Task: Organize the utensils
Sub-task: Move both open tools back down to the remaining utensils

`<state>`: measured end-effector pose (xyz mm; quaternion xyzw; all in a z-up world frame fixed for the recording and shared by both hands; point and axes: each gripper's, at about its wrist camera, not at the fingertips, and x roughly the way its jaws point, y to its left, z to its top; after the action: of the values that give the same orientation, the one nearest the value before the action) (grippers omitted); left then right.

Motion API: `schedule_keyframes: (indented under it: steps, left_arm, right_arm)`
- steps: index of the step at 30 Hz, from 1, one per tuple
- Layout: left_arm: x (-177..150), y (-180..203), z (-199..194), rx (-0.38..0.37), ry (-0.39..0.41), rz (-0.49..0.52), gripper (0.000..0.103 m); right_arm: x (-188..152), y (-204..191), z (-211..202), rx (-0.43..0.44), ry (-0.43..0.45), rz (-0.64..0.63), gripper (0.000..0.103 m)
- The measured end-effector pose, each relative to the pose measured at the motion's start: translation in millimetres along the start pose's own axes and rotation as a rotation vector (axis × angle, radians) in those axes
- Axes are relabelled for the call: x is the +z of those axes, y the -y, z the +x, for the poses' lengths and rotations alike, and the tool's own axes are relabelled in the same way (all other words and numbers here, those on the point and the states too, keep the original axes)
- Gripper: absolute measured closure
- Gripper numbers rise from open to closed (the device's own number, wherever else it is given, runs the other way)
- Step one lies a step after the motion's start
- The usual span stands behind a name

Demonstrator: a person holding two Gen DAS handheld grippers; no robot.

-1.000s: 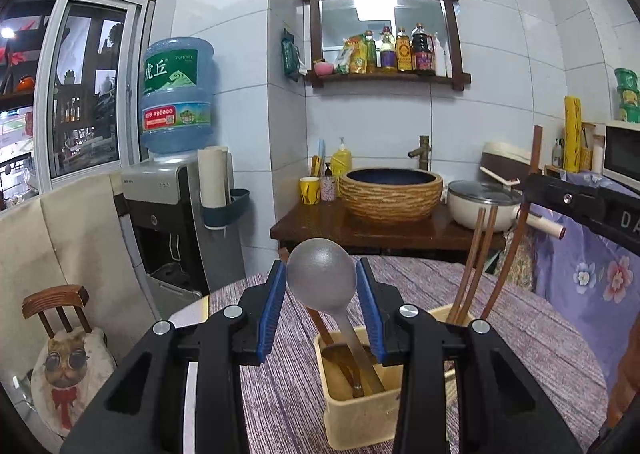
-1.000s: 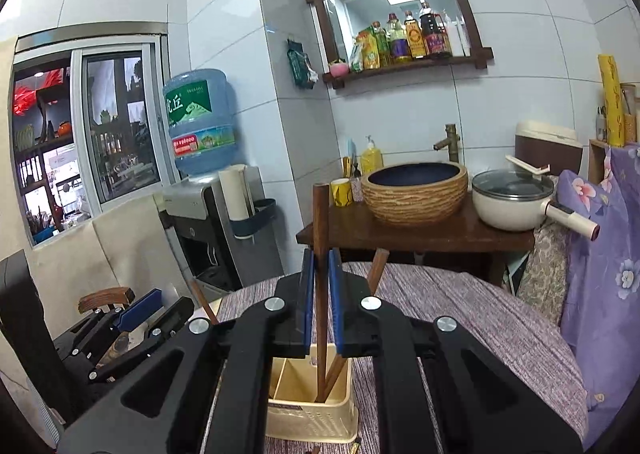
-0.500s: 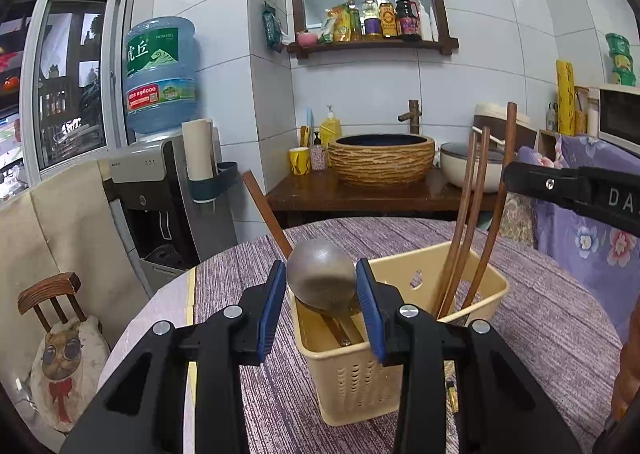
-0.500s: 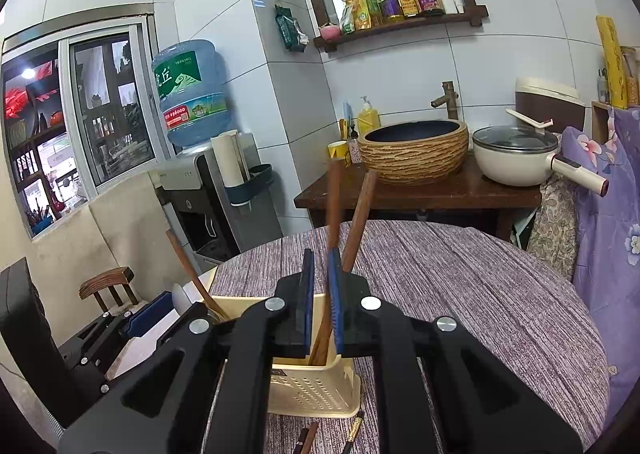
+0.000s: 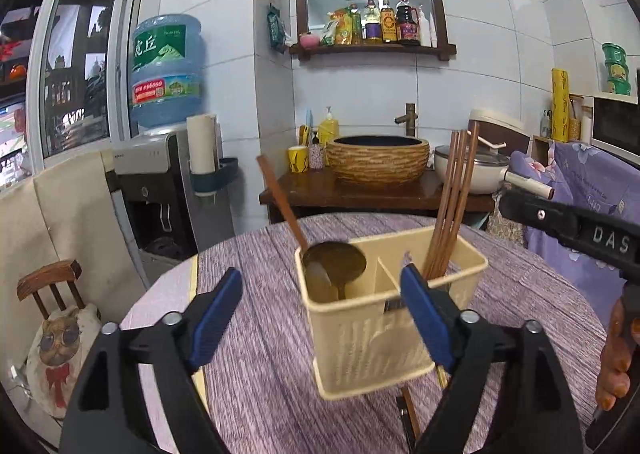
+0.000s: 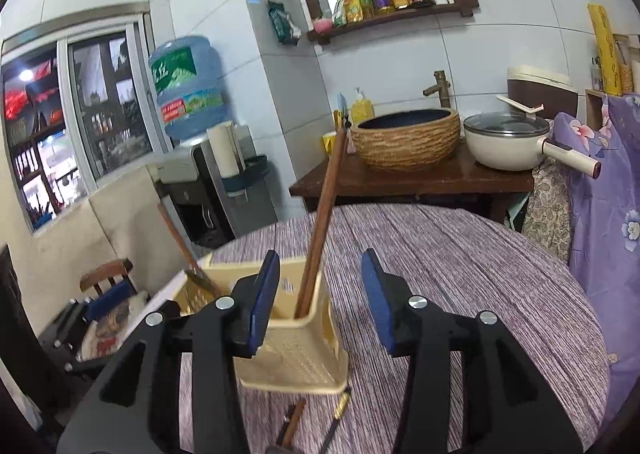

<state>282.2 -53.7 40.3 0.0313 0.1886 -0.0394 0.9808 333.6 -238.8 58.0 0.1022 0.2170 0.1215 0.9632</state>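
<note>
A cream utensil basket (image 5: 380,338) stands on the purple-striped table. Its left compartment holds a wooden-handled ladle (image 5: 280,197) and the grey metal spoon (image 5: 320,284), and brown chopsticks (image 5: 452,205) lean in its right compartment. My left gripper (image 5: 320,314) hovers just in front of the basket, its jaws opening wide with nothing pressed between them. In the right wrist view the chopsticks (image 6: 324,213) stand in the basket (image 6: 296,358) between the fingers of my right gripper (image 6: 320,298). Its jaws are opening and its pads are off the chopsticks.
Loose utensil ends (image 6: 292,426) lie on the table in front of the basket. The right gripper's body (image 5: 568,225) and a person's hand (image 5: 616,358) sit at the right edge. A wooden washstand with a woven basin (image 5: 378,157) stands behind the table.
Both grippers sank toward the basket. The left one let go of the spoon, which dropped into the left compartment. The right one let go of the chopsticks. Both jaws spread apart.
</note>
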Motion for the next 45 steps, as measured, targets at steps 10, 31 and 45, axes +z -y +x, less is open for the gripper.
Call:
schedule_keyframes:
  steps: [10, 31, 45]
  left_arm:
    - [-70.3, -8.0, -15.9, -0.033, -0.259, -0.031, 0.006]
    - [-122.7, -39.1, -26.3, 0.01, -0.374, -0.141, 0.006]
    - [-124.0, -39.5, -25.1, -0.002, -0.386, -0.15, 0.006]
  right_arm:
    - [-80.8, -12.0, -2.2, 0.129, -0.267, -0.146, 0.05]
    - [-154.7, -54.3, 30.1, 0.159, -0.471, -0.426, 0.05]
    - [-161.1, -60.2, 42.9, 0.142, -0.5, -0.463, 0.061]
